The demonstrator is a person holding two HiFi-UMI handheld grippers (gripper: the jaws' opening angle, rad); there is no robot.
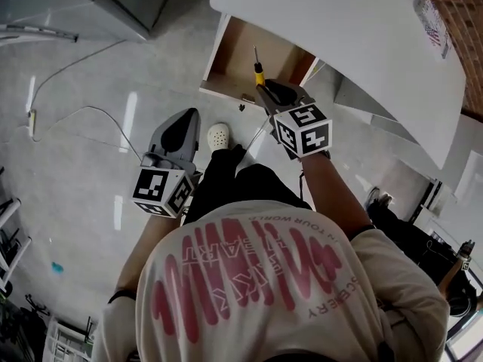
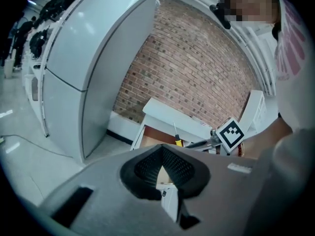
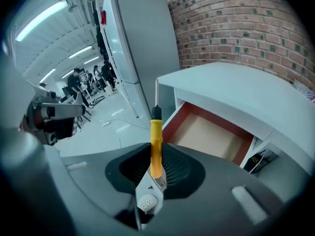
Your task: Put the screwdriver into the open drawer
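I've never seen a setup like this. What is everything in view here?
screwdriver: one, yellow handle, in the right hand-held gripper
drawer: one, brown inside, pulled open
cabinet: one, white, holds the drawer
refrigerator: one, grey, beside the cabinet
brick wall: one, red-brown, behind the cabinet
shoe: one, white, near the drawer front
left hand-held gripper: one, grey, jaws together, empty
right hand-held gripper: one, grey, shut on the screwdriver
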